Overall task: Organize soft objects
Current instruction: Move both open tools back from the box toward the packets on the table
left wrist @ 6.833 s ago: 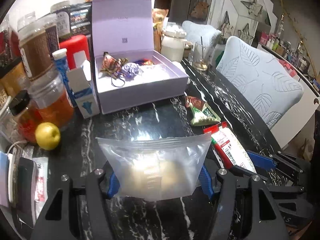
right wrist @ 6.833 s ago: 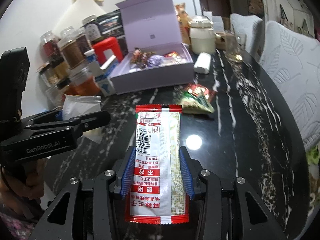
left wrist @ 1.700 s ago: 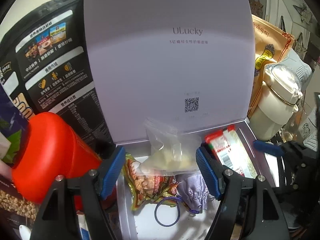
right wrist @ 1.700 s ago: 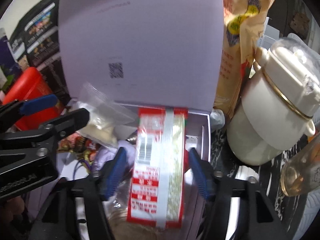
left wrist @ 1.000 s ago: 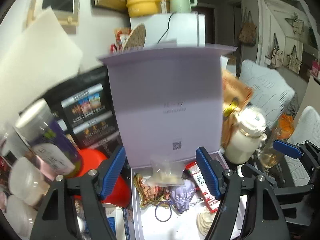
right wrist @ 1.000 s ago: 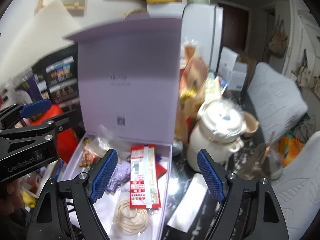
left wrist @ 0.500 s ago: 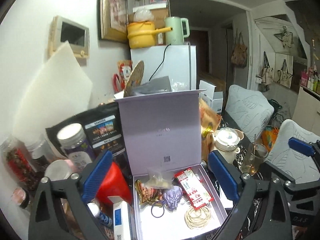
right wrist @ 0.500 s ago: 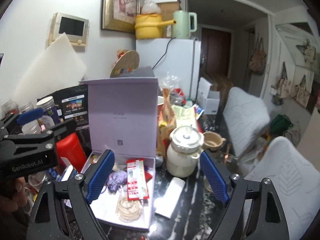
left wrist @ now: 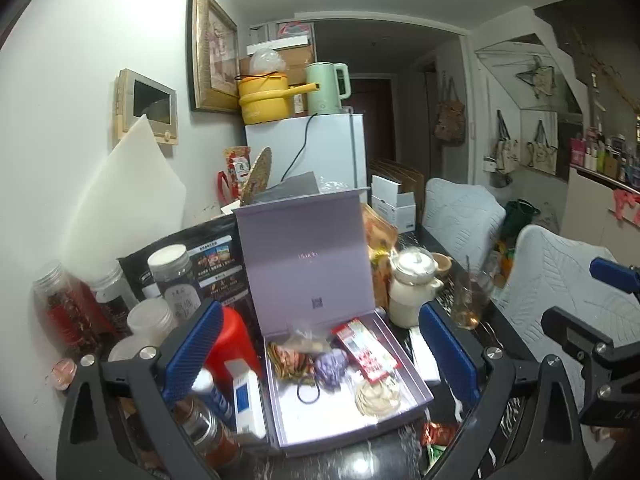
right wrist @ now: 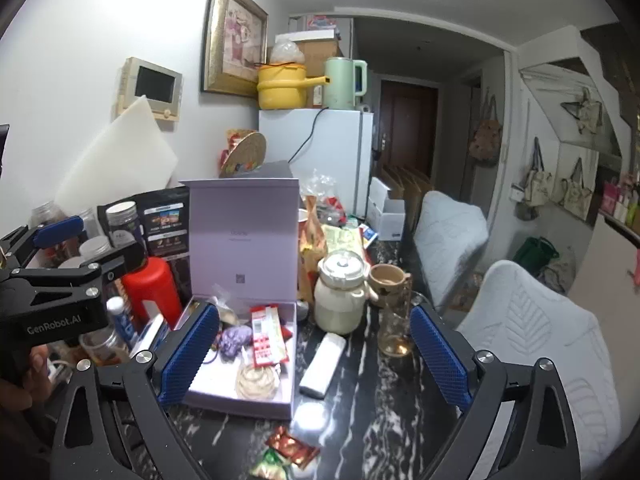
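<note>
Left gripper [left wrist: 320, 354] spread wide, nothing between the pads, hanging over the open purple box [left wrist: 352, 408] on the black marble table [right wrist: 400, 400]. Inside the box, left to right: clear bag [left wrist: 306, 338], purple pouch [left wrist: 331, 364], red snack packet [left wrist: 366, 350]. Right gripper [right wrist: 312, 354] jaws opening, nothing gripped. Small wrapper [right wrist: 290, 450] lying loose just in front of the box.

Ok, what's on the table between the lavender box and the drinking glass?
In the right wrist view, a white flat packet lies on the black marble table, between the lavender box and the drinking glass.
</note>
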Available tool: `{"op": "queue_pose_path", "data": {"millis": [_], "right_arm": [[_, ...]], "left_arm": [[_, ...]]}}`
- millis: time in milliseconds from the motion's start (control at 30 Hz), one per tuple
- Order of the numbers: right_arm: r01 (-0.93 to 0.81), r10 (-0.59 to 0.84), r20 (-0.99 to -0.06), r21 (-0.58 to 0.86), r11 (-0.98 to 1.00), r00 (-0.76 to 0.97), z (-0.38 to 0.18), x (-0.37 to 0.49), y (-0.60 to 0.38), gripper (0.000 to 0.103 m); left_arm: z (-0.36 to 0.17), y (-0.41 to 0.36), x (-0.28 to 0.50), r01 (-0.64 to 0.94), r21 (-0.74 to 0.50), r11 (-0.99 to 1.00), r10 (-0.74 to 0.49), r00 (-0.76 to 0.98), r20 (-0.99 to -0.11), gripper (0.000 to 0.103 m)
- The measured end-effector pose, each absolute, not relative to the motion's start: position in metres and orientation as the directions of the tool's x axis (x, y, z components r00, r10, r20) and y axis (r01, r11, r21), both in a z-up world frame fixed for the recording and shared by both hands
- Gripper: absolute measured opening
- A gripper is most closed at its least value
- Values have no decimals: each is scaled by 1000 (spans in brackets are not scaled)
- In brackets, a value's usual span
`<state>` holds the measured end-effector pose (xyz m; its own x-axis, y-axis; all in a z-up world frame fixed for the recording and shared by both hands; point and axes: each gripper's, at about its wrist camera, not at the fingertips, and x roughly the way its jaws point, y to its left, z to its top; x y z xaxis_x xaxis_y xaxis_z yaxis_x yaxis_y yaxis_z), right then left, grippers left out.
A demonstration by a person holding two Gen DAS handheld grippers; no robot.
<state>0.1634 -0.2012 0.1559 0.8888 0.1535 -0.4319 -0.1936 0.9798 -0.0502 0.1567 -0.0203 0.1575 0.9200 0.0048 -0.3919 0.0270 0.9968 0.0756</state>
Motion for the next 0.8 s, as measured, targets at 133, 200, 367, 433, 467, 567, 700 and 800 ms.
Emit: {"op": "queue_pose_path", "data": {"millis": [133, 200, 367, 433, 467, 567, 700, 800], "right_arm": [[-192, 147, -421, -66, 979, 895, 155, 136, -200, 99], [-193, 146, -423, -70, 979, 894, 153, 125, -200, 99], [-192, 136, -436, -86, 978, 890, 141, 98, -197, 99], [-189, 131, -443, -89, 978, 887, 136, 90, -196, 99], [-188, 129, -449, -89, 978, 884, 133, 87, -195, 99], [-184, 127, -465, -80, 980, 876, 123, 76, -196, 99], [-181, 128, -487, -63, 982, 864, 109, 67, -197, 99], [-176, 131, -505, -41, 984, 853, 97, 62, -200, 99]], "left_arm": [[149, -22, 135, 65, 69, 996, -31, 911, -411, 100], [144, -23, 126, 80, 67, 995, -45, 907, -419, 100], [130, -25, 106, 110, 57, 992, -74, 894, -442, 100], [124, -25, 99, 119, 51, 992, -83, 888, -453, 100], [122, -26, 97, 122, 51, 991, -85, 885, -458, 100], [112, -26, 90, 128, 48, 991, -90, 875, -477, 100], [96, -25, 86, 134, 30, 990, -100, 852, -514, 100], [84, -23, 86, 141, 11, 990, -112, 833, -542, 100]]}}
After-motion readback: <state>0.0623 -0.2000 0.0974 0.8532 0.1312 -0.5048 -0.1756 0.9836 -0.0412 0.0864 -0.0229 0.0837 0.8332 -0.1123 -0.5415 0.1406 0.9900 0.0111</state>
